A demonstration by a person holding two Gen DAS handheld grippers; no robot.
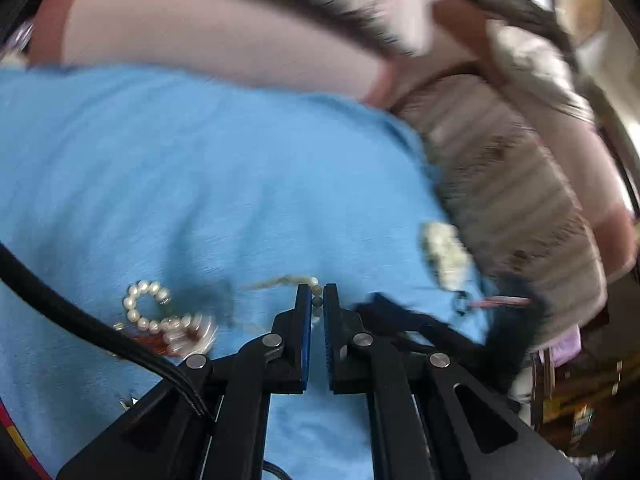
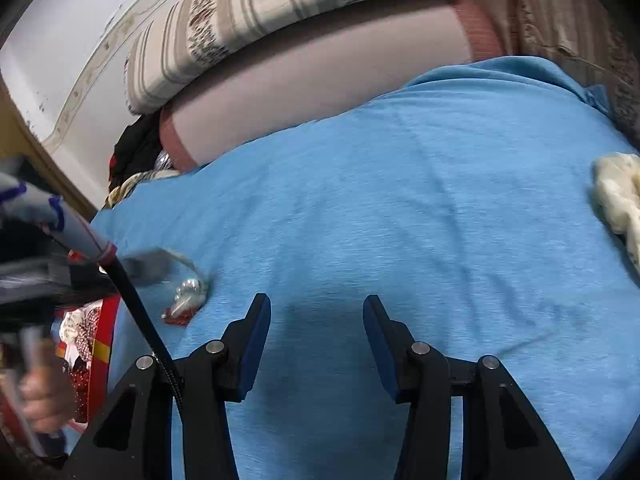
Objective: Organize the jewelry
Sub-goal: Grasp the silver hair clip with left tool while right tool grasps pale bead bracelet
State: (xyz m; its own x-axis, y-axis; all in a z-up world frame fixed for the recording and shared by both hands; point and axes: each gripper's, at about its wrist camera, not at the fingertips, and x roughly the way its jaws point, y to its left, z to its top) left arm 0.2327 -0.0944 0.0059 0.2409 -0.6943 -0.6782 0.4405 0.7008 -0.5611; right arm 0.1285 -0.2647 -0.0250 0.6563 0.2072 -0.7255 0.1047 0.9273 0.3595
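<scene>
In the left wrist view my left gripper (image 1: 317,300) is shut on a pearl strand (image 1: 317,290) whose beads show between the blue pads, with a blurred length trailing left over the blue cloth (image 1: 200,160). A pile of pearl jewelry with a red piece (image 1: 164,320) lies to the left of it. A whitish beaded piece (image 1: 444,254) lies to the right near the cloth's edge. In the right wrist view my right gripper (image 2: 317,312) is open and empty above the blue cloth (image 2: 400,200). The pearl pile (image 2: 188,296) lies at its left.
A black cable (image 1: 80,328) crosses the lower left. A striped cushion (image 2: 280,12) and pink mattress edge (image 2: 320,72) lie beyond the cloth. A red box with jewelry (image 2: 88,344) stands at the left edge. A cream cloth lump (image 2: 620,192) lies at the right.
</scene>
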